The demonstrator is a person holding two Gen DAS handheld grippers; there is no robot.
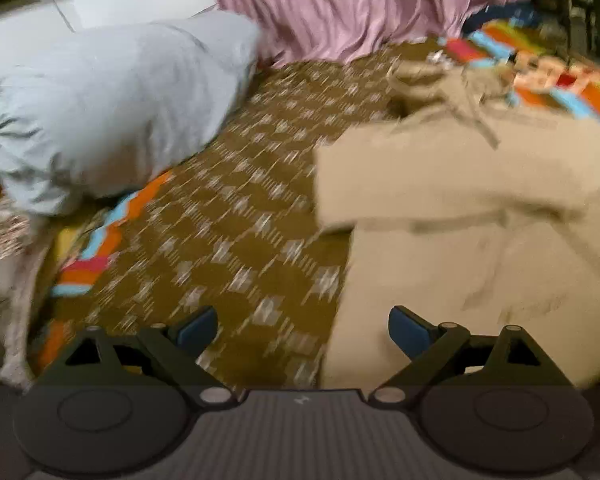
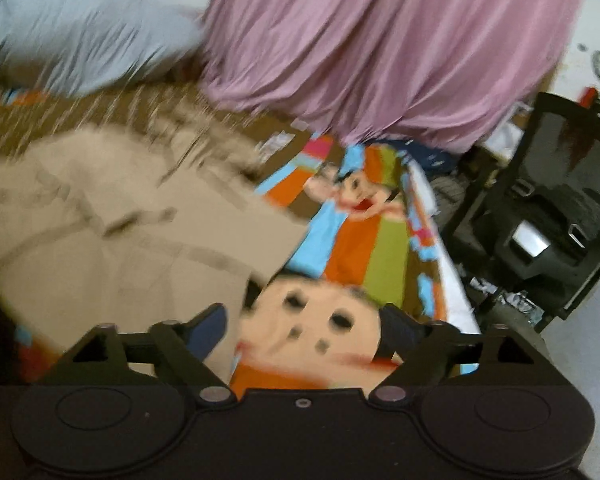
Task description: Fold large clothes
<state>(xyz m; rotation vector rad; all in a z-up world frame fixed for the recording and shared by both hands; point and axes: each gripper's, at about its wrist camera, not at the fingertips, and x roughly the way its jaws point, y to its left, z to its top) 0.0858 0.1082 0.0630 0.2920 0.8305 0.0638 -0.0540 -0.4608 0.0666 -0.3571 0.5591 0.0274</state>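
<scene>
A large beige garment lies partly folded on the patterned bedsheet; a drawstring shows near its far end. In the right wrist view the same beige garment lies to the left. My left gripper is open and empty, just above the sheet at the garment's left edge. My right gripper is open and empty, above the cartoon-print part of the sheet, just right of the garment. Both views are blurred by motion.
A light grey pillow lies at the far left of the bed. A pink curtain hangs behind the bed. A black mesh office chair stands on the floor to the right of the bed edge.
</scene>
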